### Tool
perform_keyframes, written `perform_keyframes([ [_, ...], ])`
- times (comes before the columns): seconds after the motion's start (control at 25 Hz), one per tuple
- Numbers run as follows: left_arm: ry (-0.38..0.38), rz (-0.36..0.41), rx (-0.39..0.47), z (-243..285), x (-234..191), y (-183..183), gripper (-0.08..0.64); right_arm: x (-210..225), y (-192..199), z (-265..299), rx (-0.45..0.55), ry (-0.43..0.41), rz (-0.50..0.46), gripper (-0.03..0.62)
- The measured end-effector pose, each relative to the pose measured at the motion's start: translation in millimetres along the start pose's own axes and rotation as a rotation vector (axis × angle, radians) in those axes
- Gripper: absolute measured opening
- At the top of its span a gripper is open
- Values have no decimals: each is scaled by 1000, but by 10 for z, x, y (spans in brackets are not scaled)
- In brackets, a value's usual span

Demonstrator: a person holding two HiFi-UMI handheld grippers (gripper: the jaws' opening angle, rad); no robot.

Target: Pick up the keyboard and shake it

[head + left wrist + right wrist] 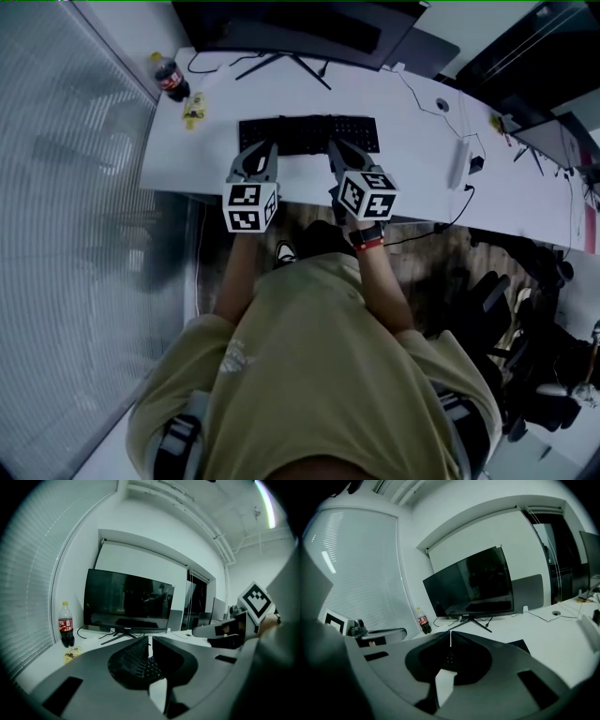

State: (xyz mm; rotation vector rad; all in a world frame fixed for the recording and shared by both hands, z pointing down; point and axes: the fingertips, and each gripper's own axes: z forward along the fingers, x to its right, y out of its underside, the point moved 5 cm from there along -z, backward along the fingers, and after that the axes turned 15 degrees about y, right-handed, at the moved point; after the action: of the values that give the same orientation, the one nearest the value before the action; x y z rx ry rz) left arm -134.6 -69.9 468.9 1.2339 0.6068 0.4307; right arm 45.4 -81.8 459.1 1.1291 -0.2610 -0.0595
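A black keyboard lies flat on the white desk in front of the monitor. My left gripper is shut, its tips over the left part of the keyboard's front edge. My right gripper is shut too, its tips over the right part of that edge. In the left gripper view the jaws meet with only a thin slit, and keyboard keys show below them. The right gripper view shows closed jaws with part of the keyboard beside them. Nothing is held between either pair.
A dark monitor on a stand is behind the keyboard. A cola bottle and a yellow packet sit at the desk's far left. A white power strip and cables lie to the right. Office chairs stand at the lower right.
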Motion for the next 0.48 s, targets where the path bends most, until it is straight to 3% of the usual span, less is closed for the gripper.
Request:
perform_keyframes([
  [0.32,-40,-40,-30,319,-321,52,40,280,-72,483,-59,43,-37,26],
  [0.48,-29,-57,-103,509,-493,86,41,403,-175,761,-87,37,-29,26],
])
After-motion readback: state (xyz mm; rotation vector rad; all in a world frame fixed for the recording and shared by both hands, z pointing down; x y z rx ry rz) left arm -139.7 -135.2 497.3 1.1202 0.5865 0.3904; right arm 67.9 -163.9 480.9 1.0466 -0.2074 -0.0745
